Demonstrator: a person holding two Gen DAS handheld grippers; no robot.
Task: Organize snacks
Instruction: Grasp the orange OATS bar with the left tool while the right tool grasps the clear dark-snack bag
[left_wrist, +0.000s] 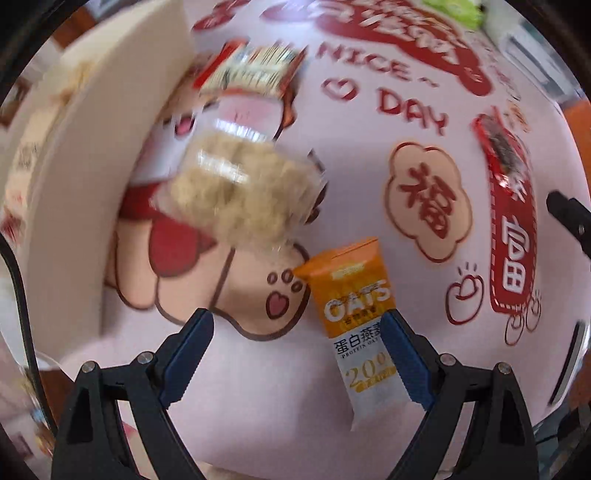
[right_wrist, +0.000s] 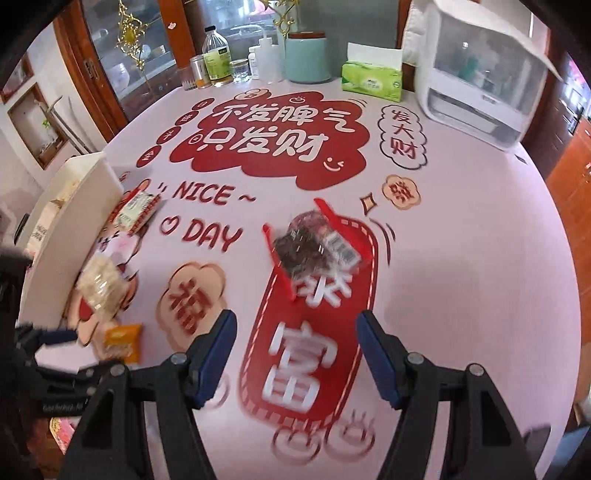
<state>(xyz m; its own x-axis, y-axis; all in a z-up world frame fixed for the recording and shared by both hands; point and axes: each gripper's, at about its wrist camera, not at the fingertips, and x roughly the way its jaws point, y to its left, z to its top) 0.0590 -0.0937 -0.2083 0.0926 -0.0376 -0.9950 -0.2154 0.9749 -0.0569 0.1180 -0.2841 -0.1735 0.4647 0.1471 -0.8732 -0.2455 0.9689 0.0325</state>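
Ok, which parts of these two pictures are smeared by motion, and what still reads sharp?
Left wrist view: the clear pack of pale snacks and the red-edged packet are streaked, while the orange oats packet reads sharp. Right wrist view: the dark snack pack and nearby tablecloth print are smeared; the green tissue box stays crisp.

Glossy plastic oat packet (left_wrist: 351, 314) on a smooth, matt tablecloth (left_wrist: 258, 387).

Left wrist view: looks straight down, close over the table (left_wrist: 258, 387), oats packet (left_wrist: 351, 306) nearest. Right wrist view: tilted forward across the table (right_wrist: 461, 277) toward far shelves. Shared: oats packet (right_wrist: 123, 341), beige snack bag (left_wrist: 240, 192) (right_wrist: 99, 284), red packet (left_wrist: 502, 155) (right_wrist: 317, 247).
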